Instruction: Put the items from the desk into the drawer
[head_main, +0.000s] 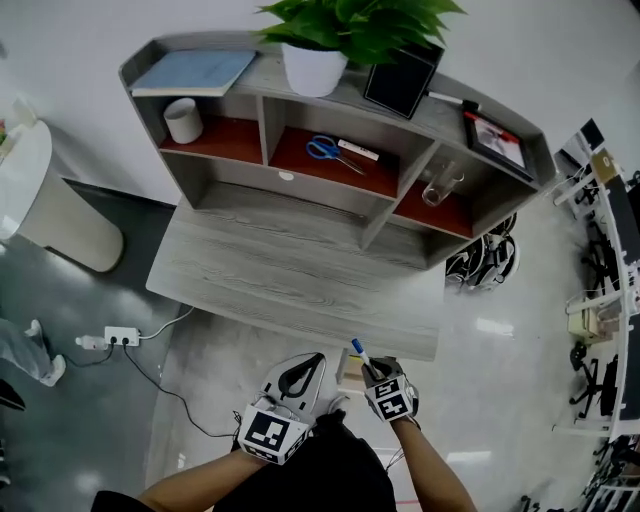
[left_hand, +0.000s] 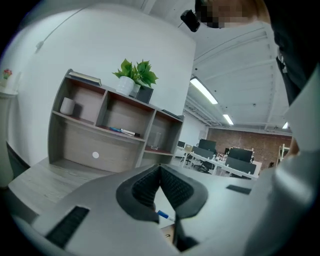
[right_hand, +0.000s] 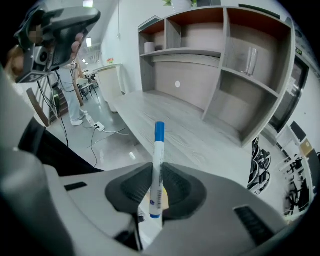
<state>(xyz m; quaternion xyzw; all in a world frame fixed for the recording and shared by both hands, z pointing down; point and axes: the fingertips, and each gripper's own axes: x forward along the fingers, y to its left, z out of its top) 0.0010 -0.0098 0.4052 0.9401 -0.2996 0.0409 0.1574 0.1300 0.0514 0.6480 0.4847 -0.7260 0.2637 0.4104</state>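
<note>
The right gripper (right_hand: 158, 189) is clamping a white marker (right_hand: 158, 170) between its dark pads, gripping the lower part of the barrel. The blue cap is pointing up and away from the jaws, toward the desk (right_hand: 190, 135). In the head view the right gripper (head_main: 375, 372) is hovering just off the desk's (head_main: 280, 270) front edge, over the floor. The marker (head_main: 360, 352) is slanting up toward the desktop without touching it.

The left gripper (head_main: 312, 362) is sitting just beside the right one, also in front of the desk edge. In its own view the left gripper's (left_hand: 160, 172) jaws are pressed together at the tips with nothing between them. The marker's blue cap is showing in the gap below the pads.

A pale tan shape (head_main: 349, 374) is lying low between the two grippers – whether it is the drawer cannot be told.

The desktop itself is lying bare. Things are sitting only in the shelf unit (head_main: 400, 215) at its back – blue-handled scissors (head_main: 325, 149) in the middle compartment, a clear glass (head_main: 440, 185) in the right one and a white cup (head_main: 183, 120) in the left. A potted plant (head_main: 350, 25) is standing on top
</note>
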